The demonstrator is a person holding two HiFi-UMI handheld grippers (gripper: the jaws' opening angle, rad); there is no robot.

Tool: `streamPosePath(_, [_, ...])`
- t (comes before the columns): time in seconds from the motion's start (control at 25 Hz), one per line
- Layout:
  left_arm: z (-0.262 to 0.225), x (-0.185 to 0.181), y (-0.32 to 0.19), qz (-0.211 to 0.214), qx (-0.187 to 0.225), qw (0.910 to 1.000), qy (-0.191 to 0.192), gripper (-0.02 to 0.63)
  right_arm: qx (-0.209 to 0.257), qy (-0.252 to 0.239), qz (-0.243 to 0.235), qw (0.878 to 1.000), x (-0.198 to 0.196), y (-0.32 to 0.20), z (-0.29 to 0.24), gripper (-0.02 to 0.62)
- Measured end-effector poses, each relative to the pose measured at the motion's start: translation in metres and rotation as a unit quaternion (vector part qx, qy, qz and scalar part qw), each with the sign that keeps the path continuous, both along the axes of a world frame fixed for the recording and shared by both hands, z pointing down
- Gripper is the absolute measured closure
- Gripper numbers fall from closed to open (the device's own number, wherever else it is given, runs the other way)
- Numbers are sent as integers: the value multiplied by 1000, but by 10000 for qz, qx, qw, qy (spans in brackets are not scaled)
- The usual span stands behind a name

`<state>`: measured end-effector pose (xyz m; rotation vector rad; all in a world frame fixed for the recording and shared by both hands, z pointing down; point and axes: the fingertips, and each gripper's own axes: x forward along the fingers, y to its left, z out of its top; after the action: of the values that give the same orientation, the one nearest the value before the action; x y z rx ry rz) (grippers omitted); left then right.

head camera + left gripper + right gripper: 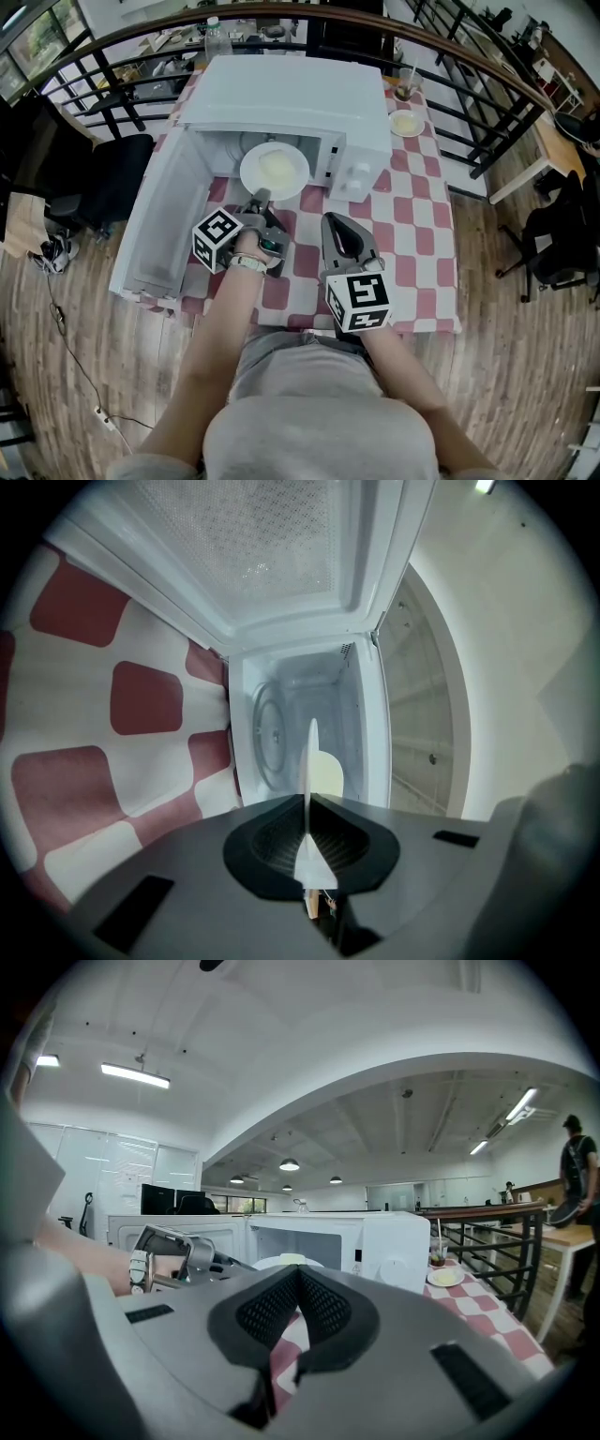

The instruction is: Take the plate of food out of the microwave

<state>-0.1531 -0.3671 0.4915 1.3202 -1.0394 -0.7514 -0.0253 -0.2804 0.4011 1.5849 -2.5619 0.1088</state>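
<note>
— Now, gripping anything with the left gripper [262, 196]?
— Clamping down on the near rim of the plate of food [274, 170]; pinching it edge-on in the left gripper view, with pale yellow food [326, 772] showing on one side.
— Holding it where, exactly?
— Holding it at the open mouth of the white microwave [281, 98], partly over the red-and-white checked tablecloth [412, 220], beside the door [155, 225] standing wide at the left. Not managing to tell whether fully clear of the cavity.
— And doing what with the right gripper [334, 222]?
— Carrying nothing; hovering over the cloth, right of the plate and nearer the person, pressing its pads together.
— Seeing anything else?
— Spotting a small dish [407, 123] and a cup with a straw [405, 86] at the table's far right, well apart from both grippers.
</note>
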Motion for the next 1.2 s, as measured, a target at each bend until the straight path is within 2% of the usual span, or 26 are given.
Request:
streamPosePath(0.6, [-18, 19, 51, 208, 280, 9994, 87, 591, 92, 63, -151, 9998, 1, 19, -3, 571])
streamPosePath(1.2, [-32, 22, 82, 106, 469, 9988, 133, 589, 179, -83, -327, 9993, -1, 25, -11, 571])
